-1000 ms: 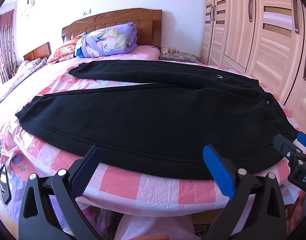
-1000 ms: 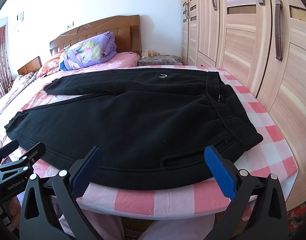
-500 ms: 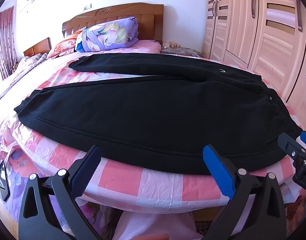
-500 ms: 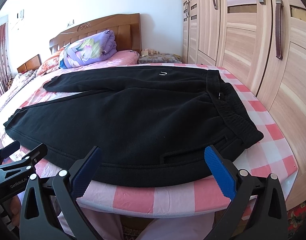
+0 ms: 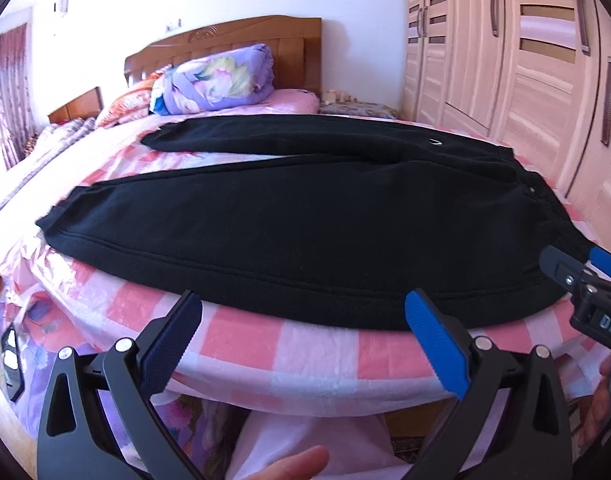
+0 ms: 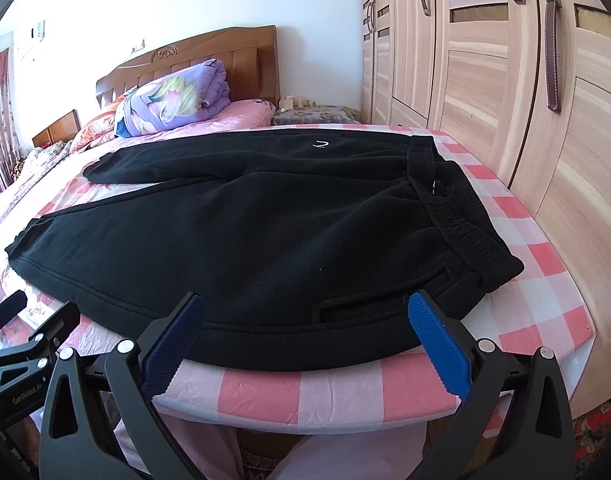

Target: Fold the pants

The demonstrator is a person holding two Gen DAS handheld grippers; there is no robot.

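Black fleece pants [image 5: 305, 220] [image 6: 273, 232] lie flat on the pink checked bed sheet [image 5: 317, 356] [image 6: 537, 280], both legs spread apart toward the left and the elastic waistband [image 6: 461, 216] at the right. My left gripper [image 5: 301, 328] hangs open just short of the near leg's lower seam, holding nothing. My right gripper [image 6: 303, 328] is open over the near hip by the pocket slit [image 6: 357, 306], also empty. Each gripper shows at the edge of the other's view: the right gripper [image 5: 581, 276] and the left gripper [image 6: 21, 328].
A folded purple quilt [image 5: 217, 80] and pillows rest against the wooden headboard [image 5: 241, 40]. A tall wooden wardrobe [image 6: 505, 72] runs close along the bed's right side. A person's hand [image 5: 289, 464] and light-clothed legs are below the bed edge.
Both grippers have dropped slightly and eased back from the bed edge, so the pants sit higher in view. Jaws stayed open; the pants have not moved.
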